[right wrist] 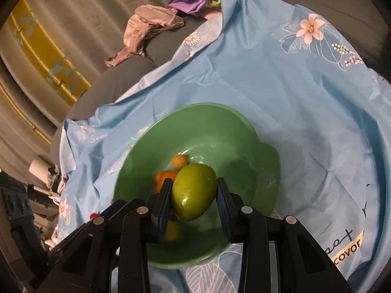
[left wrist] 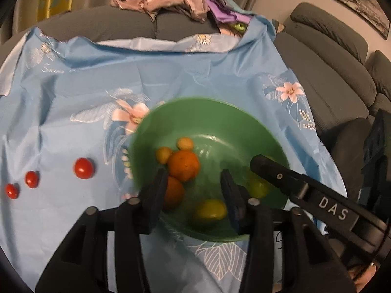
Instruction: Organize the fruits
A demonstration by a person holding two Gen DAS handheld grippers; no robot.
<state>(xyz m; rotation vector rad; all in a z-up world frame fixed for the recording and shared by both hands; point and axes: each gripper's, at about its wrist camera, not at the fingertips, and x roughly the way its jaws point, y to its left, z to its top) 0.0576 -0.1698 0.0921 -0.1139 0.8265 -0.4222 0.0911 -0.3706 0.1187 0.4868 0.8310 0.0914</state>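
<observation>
Right wrist view: right gripper (right wrist: 194, 196) over green bowl (right wrist: 234, 122), green fruit (right wrist: 194, 191) between parted fingers, right pad clear; left gripper (left wrist: 194, 190) parted, empty, above oranges (left wrist: 183, 166); three tomatoes (left wrist: 83, 168) on blue cloth (left wrist: 195, 73).

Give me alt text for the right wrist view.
The right gripper straddles a green fruit over a green bowl holding orange fruits, on a blue floral cloth.
</observation>
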